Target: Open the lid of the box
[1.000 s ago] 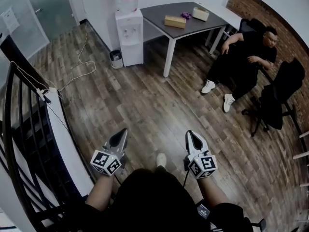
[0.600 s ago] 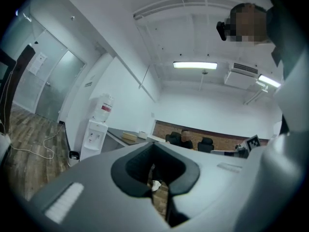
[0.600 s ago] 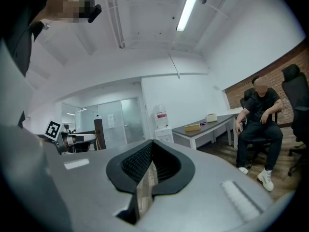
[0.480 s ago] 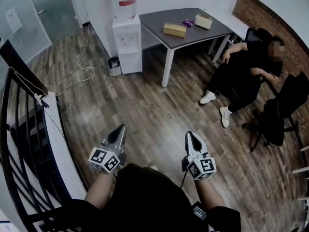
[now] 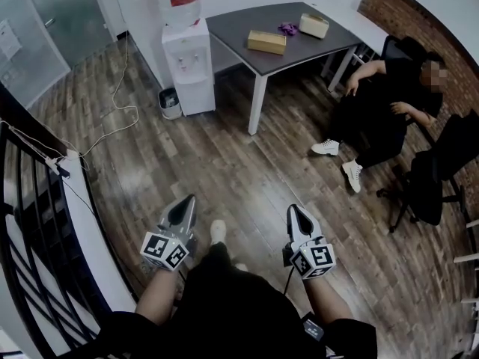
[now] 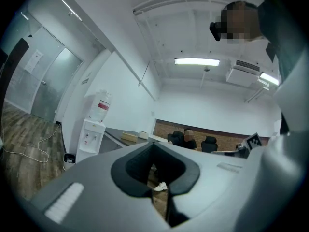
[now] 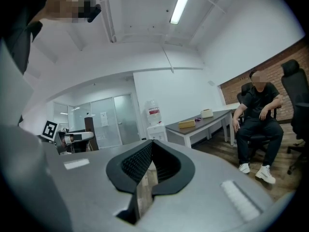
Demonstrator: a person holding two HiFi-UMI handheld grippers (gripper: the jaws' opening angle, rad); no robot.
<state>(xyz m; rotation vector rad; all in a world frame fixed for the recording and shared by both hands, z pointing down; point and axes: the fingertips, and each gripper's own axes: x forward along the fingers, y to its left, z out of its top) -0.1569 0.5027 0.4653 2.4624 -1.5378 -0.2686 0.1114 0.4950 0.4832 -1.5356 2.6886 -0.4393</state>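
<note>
A long tan box [image 5: 266, 41] lies on the dark-topped table [image 5: 247, 22] far across the room, with a cream box [image 5: 313, 25] and a small purple thing [image 5: 287, 28] beside it. Both grippers are held low in front of the person's body, far short of the table. My left gripper [image 5: 188, 201] points ahead with its jaws together and nothing in them. My right gripper [image 5: 297, 210] is likewise shut and empty. The right gripper view shows the tan box [image 7: 186, 124] and the cream box [image 7: 207, 113] beyond its gripper [image 7: 152, 142]. In the left gripper view the tan box [image 6: 129, 137] is small and distant.
A white water dispenser [image 5: 185, 62] and a small waste bin [image 5: 170, 102] stand left of the table. A person in black [image 5: 385, 111] sits at the right next to an office chair [image 5: 438, 167]. A black stair railing [image 5: 30, 223] runs along the left; a cable [image 5: 112, 118] trails over the wooden floor.
The view has shifted forward and a little left; a white shoe now shows between the grippers. Both grippers stay shut and in the same pose before the body.
</note>
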